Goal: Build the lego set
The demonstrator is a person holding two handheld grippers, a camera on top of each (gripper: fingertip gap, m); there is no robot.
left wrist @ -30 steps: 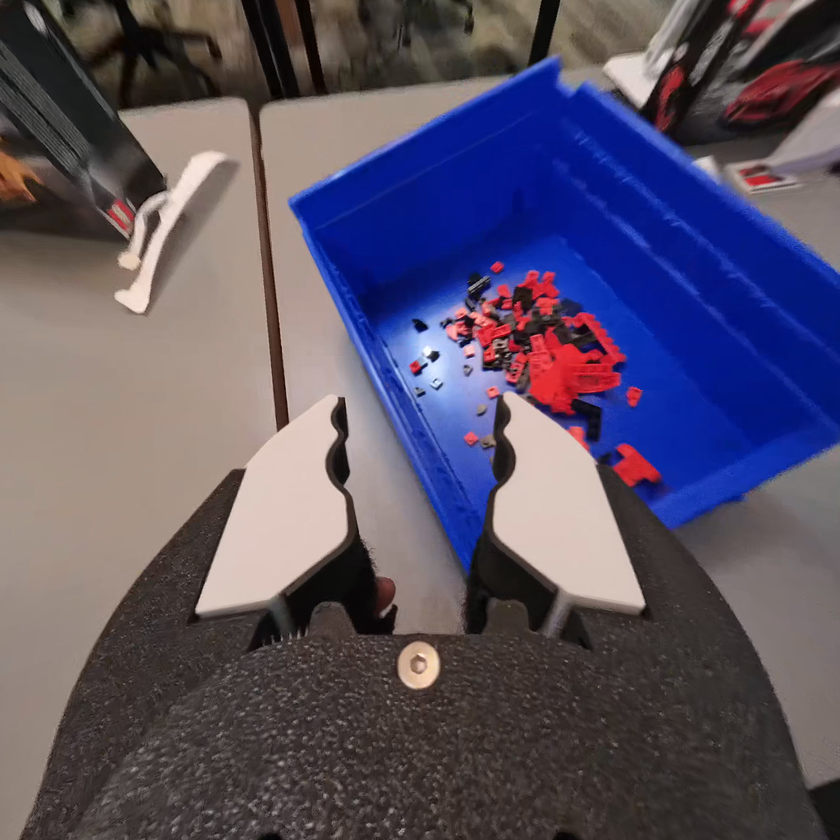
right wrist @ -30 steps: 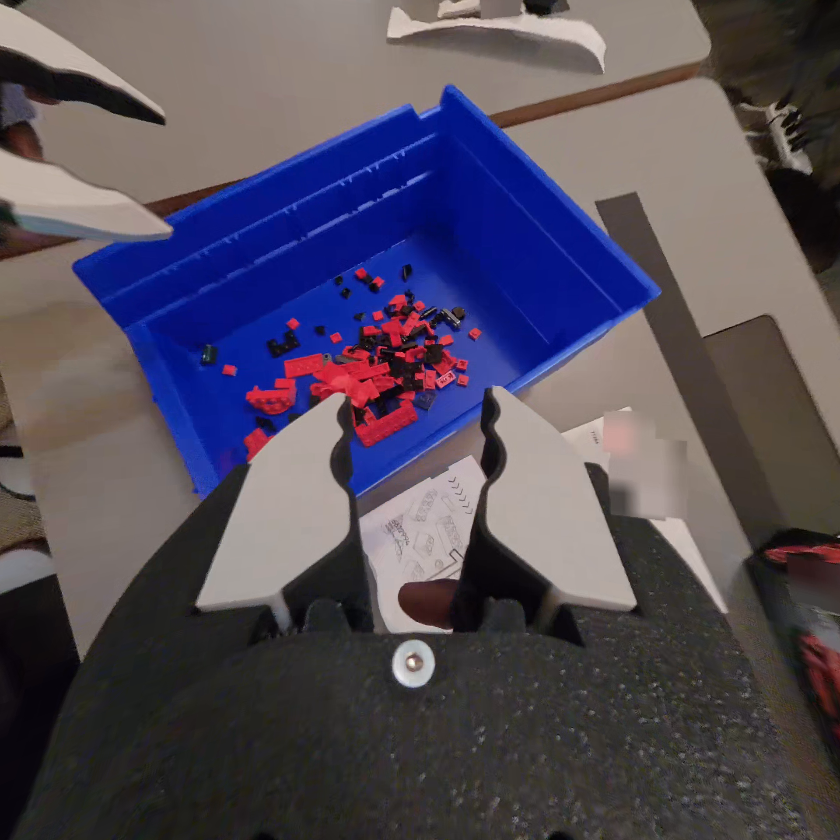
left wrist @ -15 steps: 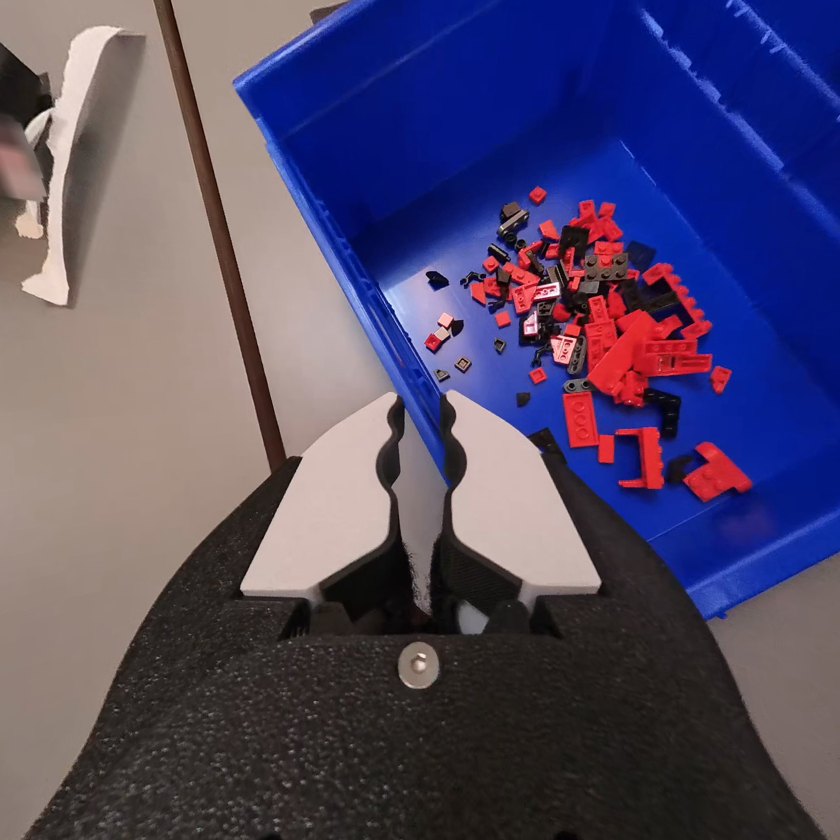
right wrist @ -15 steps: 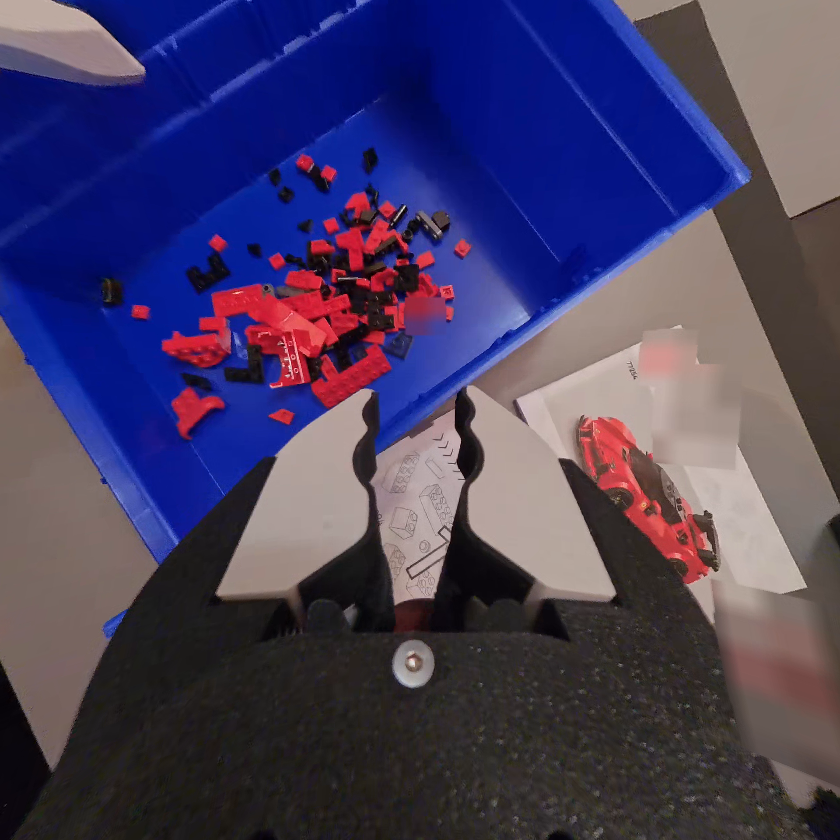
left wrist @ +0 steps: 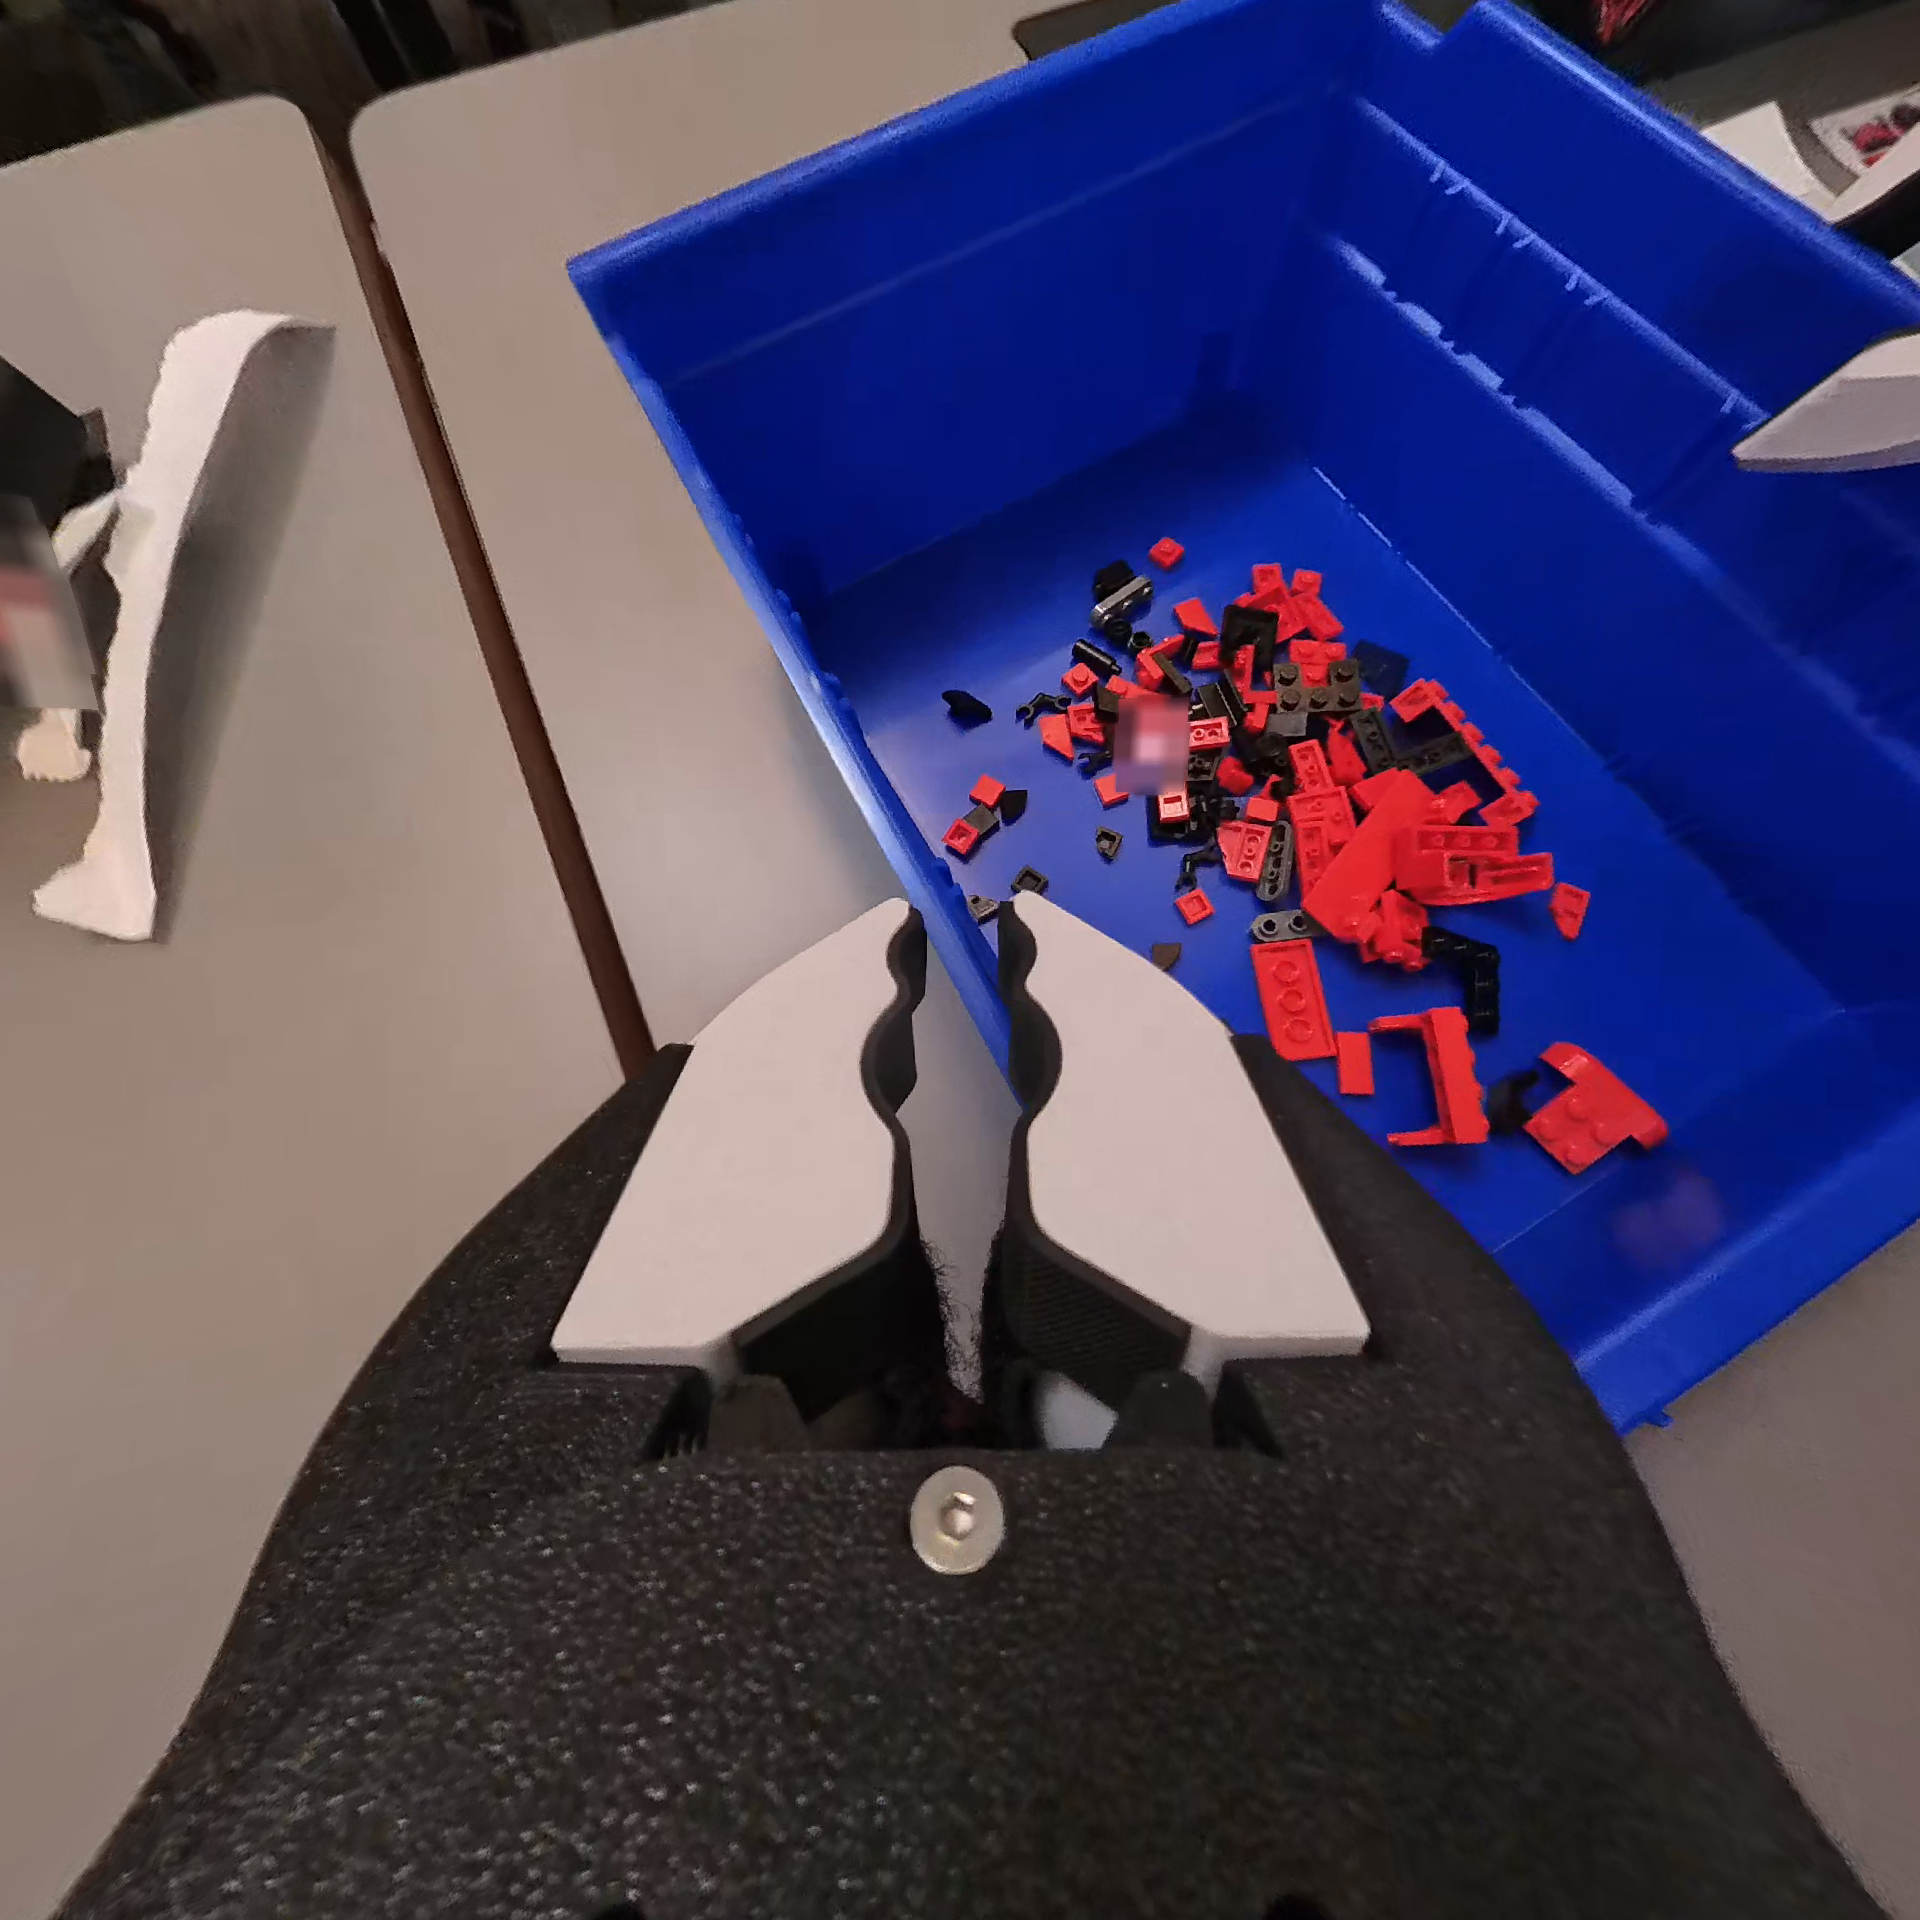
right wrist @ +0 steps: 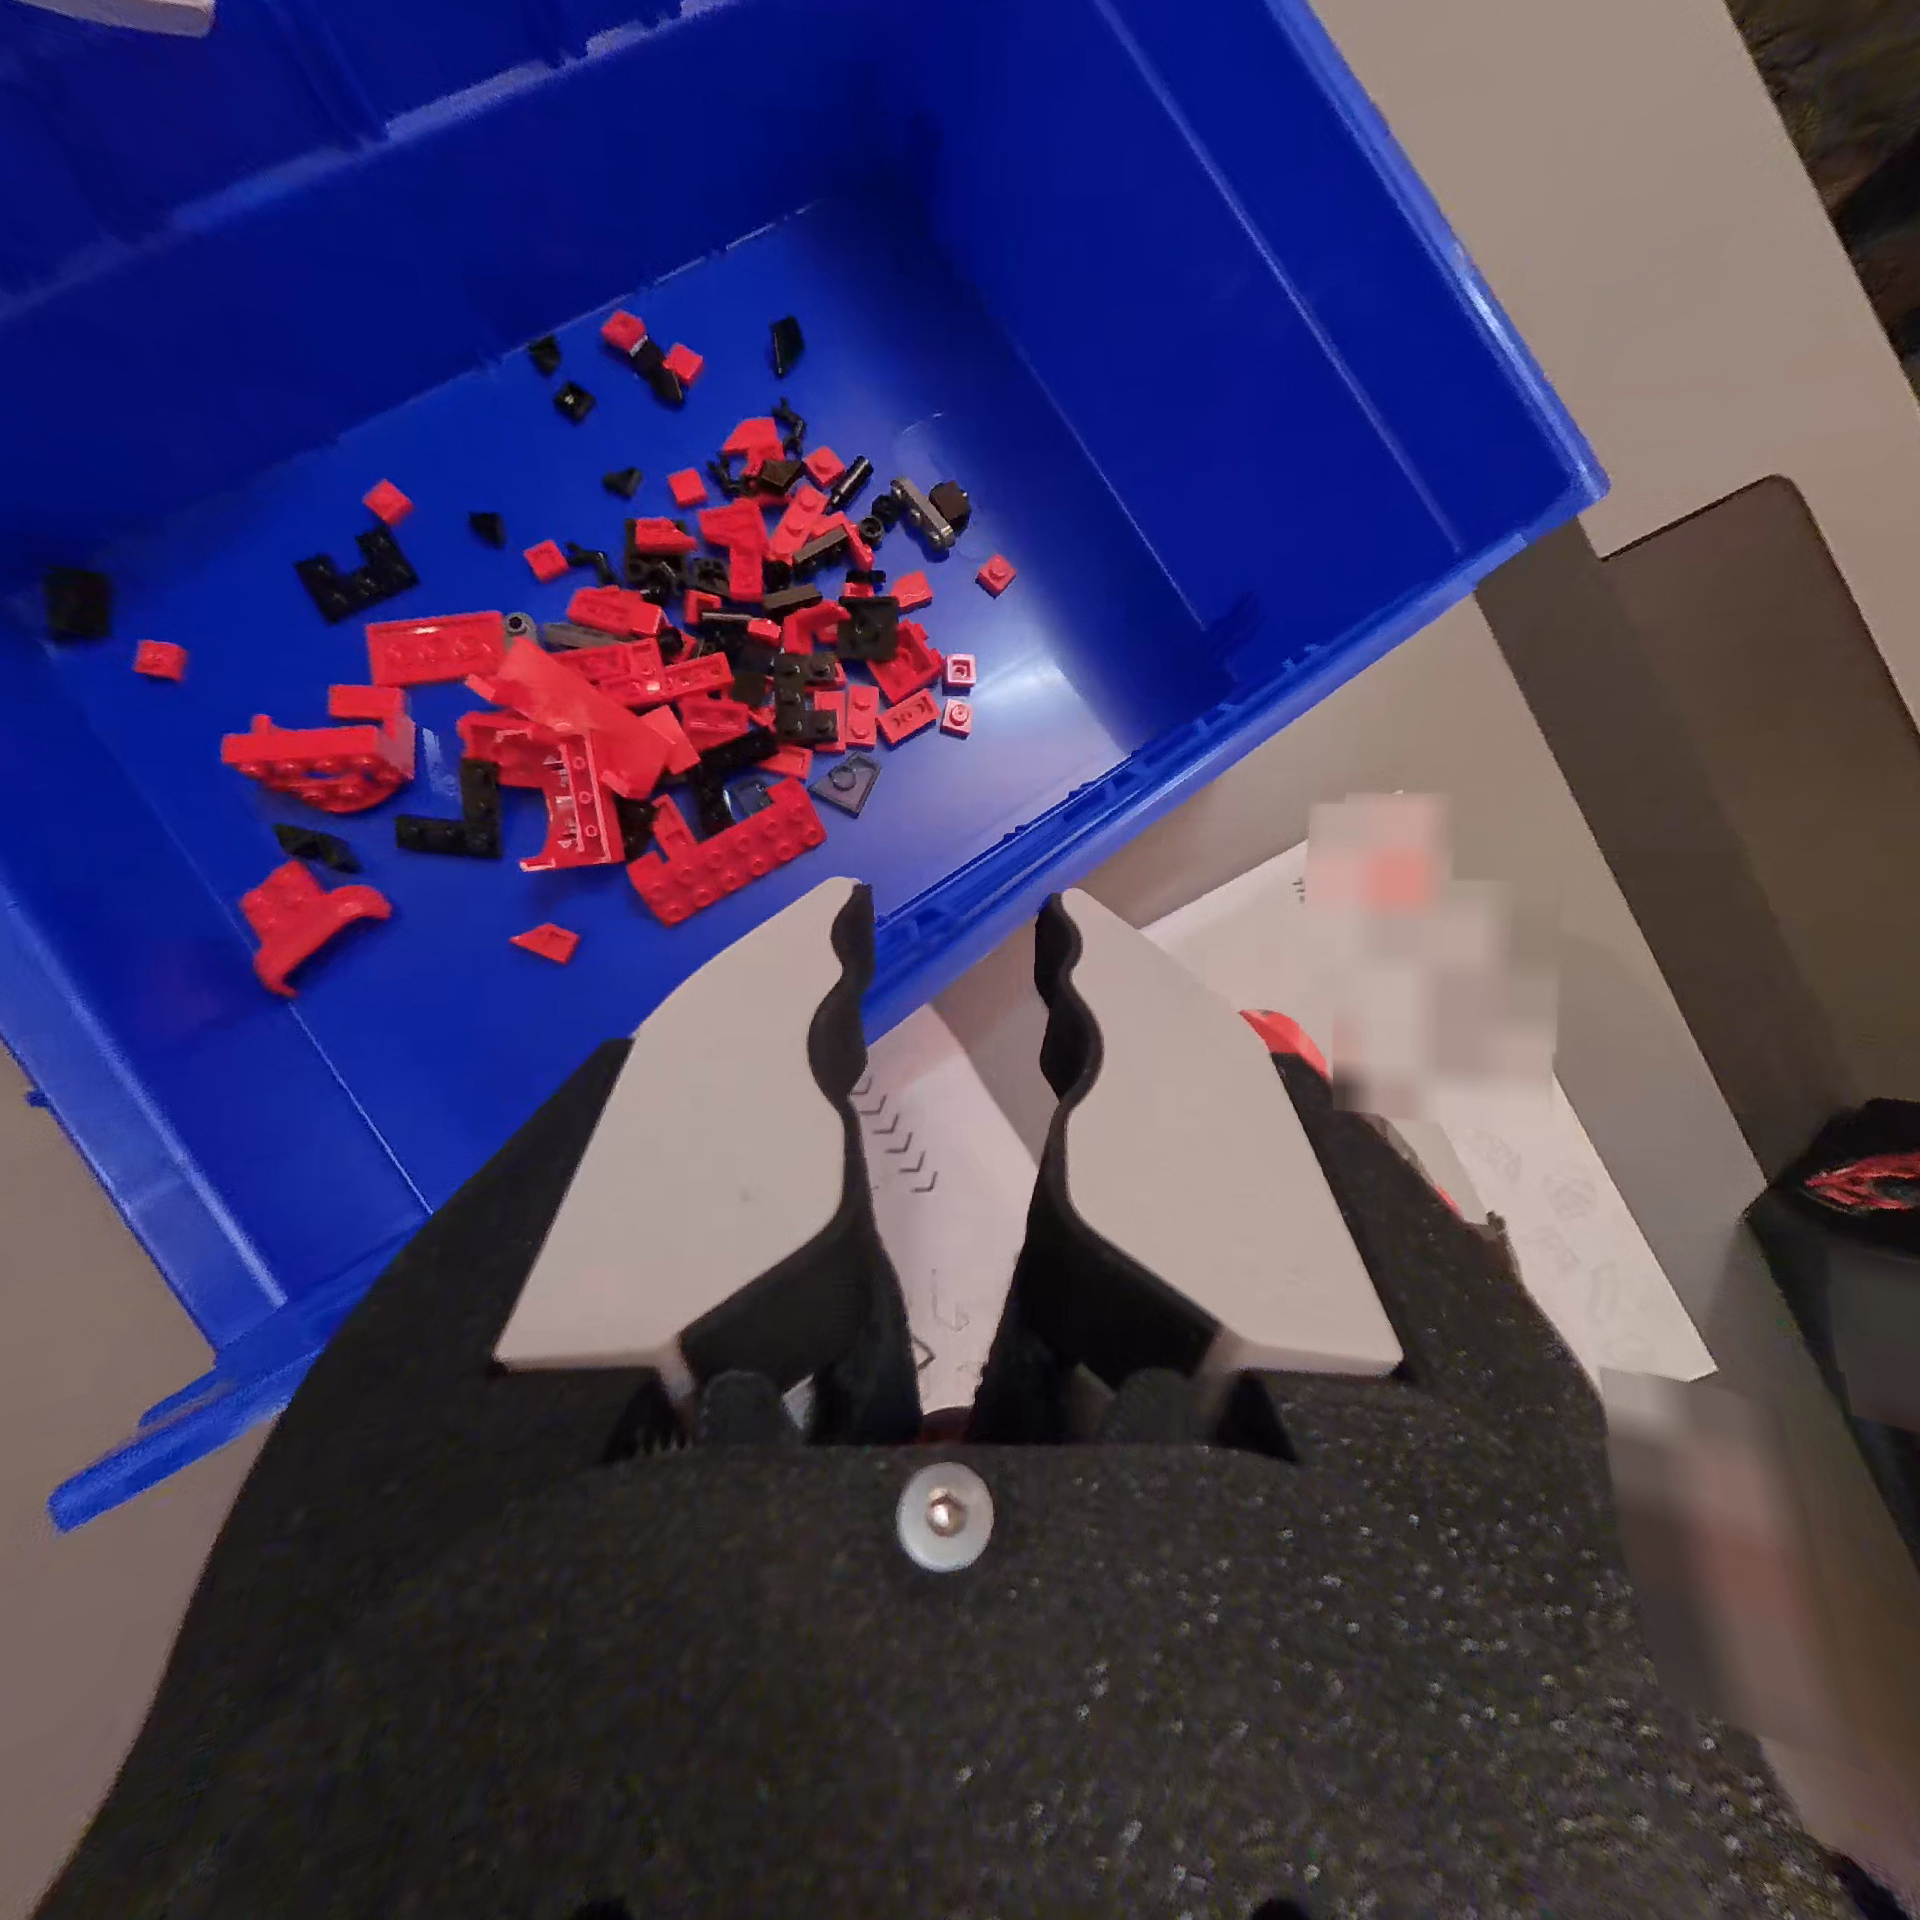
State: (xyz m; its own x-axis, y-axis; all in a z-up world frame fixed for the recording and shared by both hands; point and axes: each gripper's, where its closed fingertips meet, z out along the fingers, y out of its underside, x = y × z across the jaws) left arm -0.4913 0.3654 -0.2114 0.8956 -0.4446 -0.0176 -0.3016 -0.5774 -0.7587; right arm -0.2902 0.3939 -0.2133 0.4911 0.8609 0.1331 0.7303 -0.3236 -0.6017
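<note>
A torn white strip (left wrist: 156,623) lies far left on the grey desk (left wrist: 312,1091). To its right, a dark seam (left wrist: 499,665) divides that desk from the next one.

Right of the seam is the left tool (left wrist: 961,914). Its jaws are narrow and straddle the near left wall of the blue bin (left wrist: 1039,312). One pad sits outside the wall and one inside, and both appear to press on it.

The bin sits on the desk at an angle and is open on top. Red and black bricks (left wrist: 1351,810) lie loose on its floor, mostly in one heap towards the middle. A few small ones are scattered near the left tool, and a red arched piece and a red plate lie towards the bin's near end.

At the bin's right wall, one grey finger (left wrist: 1839,426) of the right tool shows in the left wrist view. In its own view the right tool (right wrist: 951,899) has its jaws at a middling width. The bin's rim (right wrist: 1247,727) runs slantwise between them, one tip inside and one outside, and both seem to touch it.

Printed sheets (right wrist: 1558,1247) lie on the desk under and to the right of this tool, partly beneath the bin's edge. A dark box (right wrist: 1849,1195) stands at the far right.
</note>
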